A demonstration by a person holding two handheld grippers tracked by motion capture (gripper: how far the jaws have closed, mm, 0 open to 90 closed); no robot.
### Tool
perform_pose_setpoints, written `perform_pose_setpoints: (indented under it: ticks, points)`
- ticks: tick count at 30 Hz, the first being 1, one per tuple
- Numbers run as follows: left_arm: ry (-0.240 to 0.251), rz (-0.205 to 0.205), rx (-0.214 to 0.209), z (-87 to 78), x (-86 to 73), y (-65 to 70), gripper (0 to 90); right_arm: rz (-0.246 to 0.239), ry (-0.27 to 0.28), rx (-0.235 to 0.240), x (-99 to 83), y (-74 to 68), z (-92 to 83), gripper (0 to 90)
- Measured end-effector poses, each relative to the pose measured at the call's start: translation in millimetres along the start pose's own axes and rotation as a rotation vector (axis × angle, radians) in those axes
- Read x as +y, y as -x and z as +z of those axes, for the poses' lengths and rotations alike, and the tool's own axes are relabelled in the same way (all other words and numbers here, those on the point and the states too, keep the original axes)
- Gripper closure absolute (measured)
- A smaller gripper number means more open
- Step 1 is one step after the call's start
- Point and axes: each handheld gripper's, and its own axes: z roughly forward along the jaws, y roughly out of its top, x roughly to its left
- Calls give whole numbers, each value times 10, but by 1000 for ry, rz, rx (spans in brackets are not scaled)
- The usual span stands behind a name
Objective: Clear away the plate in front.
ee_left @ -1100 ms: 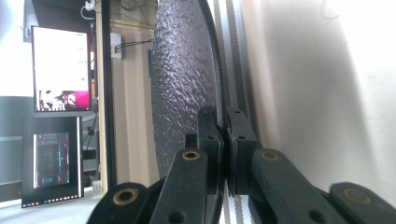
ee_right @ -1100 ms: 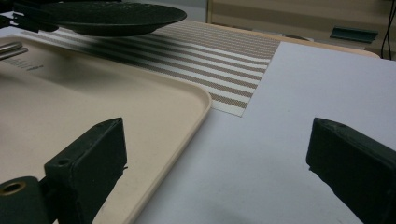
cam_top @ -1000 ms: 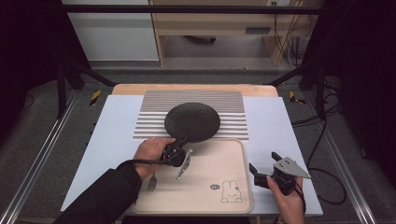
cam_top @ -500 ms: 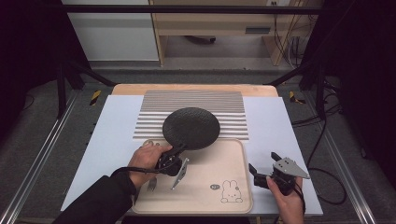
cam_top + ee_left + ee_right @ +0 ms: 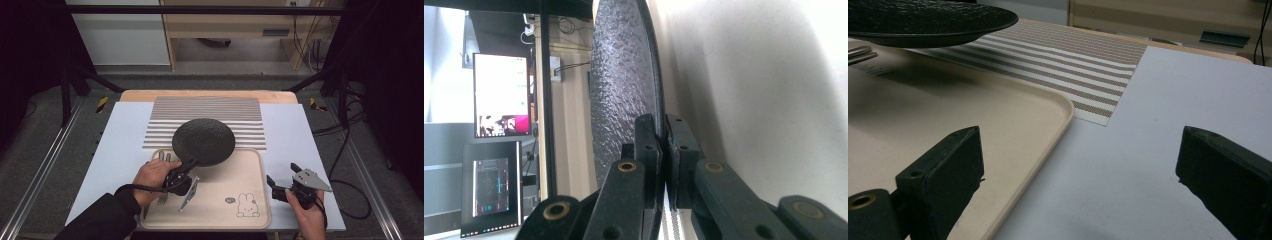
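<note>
Over the beige tray (image 5: 250, 160) my left gripper (image 5: 186, 168) pinches the black plate (image 5: 203, 141) by its rim, lifted but not yet set down, while my right gripper (image 5: 281, 181) waits spread.

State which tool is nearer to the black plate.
Left. The left tool clamps the plate at its rim; the right tool stands open and apart, off the tray's right edge.

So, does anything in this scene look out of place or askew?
The black plate is lifted off the table, half over the striped mat and half over the beige tray, pinched at its rim by the left gripper. Nothing looks spilled or damaged.
</note>
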Motion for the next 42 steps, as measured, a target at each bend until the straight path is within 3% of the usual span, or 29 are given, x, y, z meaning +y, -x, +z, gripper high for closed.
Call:
perform_pose_setpoints:
  ticks: [16, 25, 42]
  points:
    - [16, 12, 3, -196, 23, 91, 859, -2, 1, 0, 7, -7, -2, 55]
    - [49, 21, -4, -324, 57, 216, 858, -4, -1, -1, 6, -10, 2, 55]
    - [126, 82, -32, -565, 242, 472, 858, -8, -4, -2, 10, -27, 2, 55]
